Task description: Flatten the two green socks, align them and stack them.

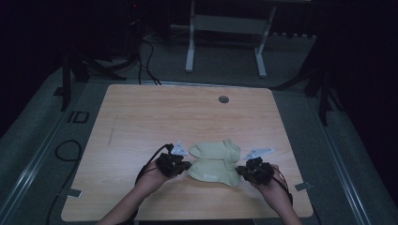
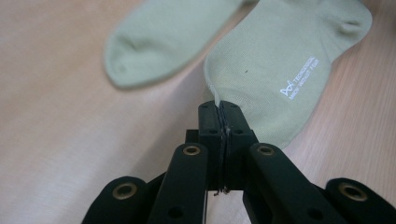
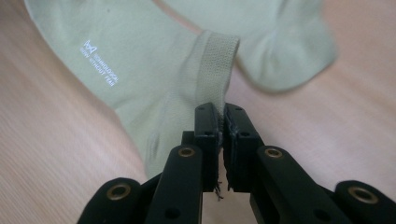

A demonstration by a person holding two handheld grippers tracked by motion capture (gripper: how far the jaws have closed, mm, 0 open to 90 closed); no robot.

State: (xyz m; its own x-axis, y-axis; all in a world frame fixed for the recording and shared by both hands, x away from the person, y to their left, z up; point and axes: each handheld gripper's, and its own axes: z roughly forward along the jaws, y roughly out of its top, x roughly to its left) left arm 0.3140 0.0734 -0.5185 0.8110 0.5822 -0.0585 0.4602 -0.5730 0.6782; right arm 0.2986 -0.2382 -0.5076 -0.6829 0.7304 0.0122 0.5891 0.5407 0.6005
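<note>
Left gripper (image 2: 219, 108): fingers (image 2: 208, 122) pressed together on the toe edge of the near sock (image 2: 271, 70); a thin fold of its fabric is pinched between the pads. Right gripper (image 3: 220, 112): fingers (image 3: 206, 126) clamped on the ribbed cuff of the same sock (image 3: 154, 79), cuff edge standing up just ahead of the tips.

The near sock is pale green and stretches between the two pairs of fingers, white printing on its upper face. Just beyond the fingers lies a second pale green sock (image 2: 163, 42), touching or slightly overlapped by the near one; I cannot tell which.

High view: left gripper (image 1: 180, 165) at the sock's left end, right gripper (image 1: 244, 171) at its right end, each in a hand (image 1: 150, 180). Both socks (image 1: 213, 161) sit toward the near edge of the wooden desk (image 1: 155, 112).
</note>
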